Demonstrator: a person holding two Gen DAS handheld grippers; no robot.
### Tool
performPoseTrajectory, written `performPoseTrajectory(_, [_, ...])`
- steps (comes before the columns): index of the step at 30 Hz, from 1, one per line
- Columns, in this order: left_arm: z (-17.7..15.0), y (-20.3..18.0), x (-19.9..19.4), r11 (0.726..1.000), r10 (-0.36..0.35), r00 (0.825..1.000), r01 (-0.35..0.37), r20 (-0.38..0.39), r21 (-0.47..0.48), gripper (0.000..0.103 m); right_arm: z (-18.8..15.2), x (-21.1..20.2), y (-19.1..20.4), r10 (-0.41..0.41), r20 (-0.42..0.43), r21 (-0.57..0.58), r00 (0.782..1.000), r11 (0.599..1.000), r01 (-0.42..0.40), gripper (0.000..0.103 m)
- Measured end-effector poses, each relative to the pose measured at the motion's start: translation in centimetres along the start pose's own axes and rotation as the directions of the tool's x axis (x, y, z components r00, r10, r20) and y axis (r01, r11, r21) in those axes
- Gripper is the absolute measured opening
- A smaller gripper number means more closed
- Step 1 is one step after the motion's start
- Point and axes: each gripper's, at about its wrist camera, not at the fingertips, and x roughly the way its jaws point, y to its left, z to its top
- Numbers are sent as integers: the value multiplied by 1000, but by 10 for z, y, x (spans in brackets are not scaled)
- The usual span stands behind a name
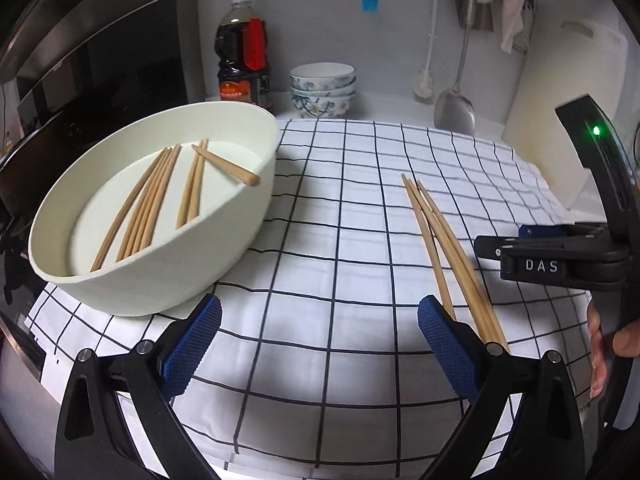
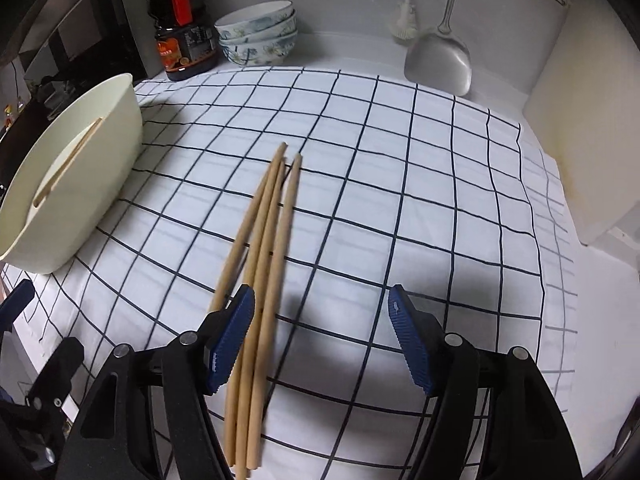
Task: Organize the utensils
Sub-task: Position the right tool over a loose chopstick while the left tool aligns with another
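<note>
A cream oval tub (image 1: 120,288) holds several wooden chopsticks (image 1: 148,200) at the left of the checked cloth (image 1: 340,240). Three more chopsticks (image 1: 444,240) lie loose on the cloth to the right. My left gripper (image 1: 320,344) is open and empty, low over the cloth between the tub and the loose chopsticks. In the right wrist view the loose chopsticks (image 2: 264,248) lie on the cloth and run under the left finger (image 2: 232,340). My right gripper (image 2: 320,336) is open and holds nothing. The tub (image 2: 76,200) stands at the left there.
At the back stand a dark sauce bottle (image 1: 242,56), stacked patterned bowls (image 1: 322,88), a hanging brush (image 1: 424,84) and a metal spatula (image 1: 454,108). A white cutting board (image 1: 560,120) leans at the right. A dark stove (image 1: 80,92) lies to the left.
</note>
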Motion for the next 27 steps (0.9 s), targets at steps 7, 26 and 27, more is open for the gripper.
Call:
performPoseTrajectory(7, [2, -12, 10, 1000, 17, 1000, -17, 0, 18, 97, -2, 10, 3, -3, -45, -24, 999, 1000, 2, 66])
performPoseTrajectory(26, [0, -25, 28, 999, 30, 999, -29, -36, 29, 97, -5, 20, 1, 13, -93, -15, 996, 1000, -15, 68])
performPoseTrajectory(27, [-1, -27, 28, 999, 30, 999, -29, -36, 32, 97, -5, 21, 1, 12, -99, -20, 995, 1000, -14, 69])
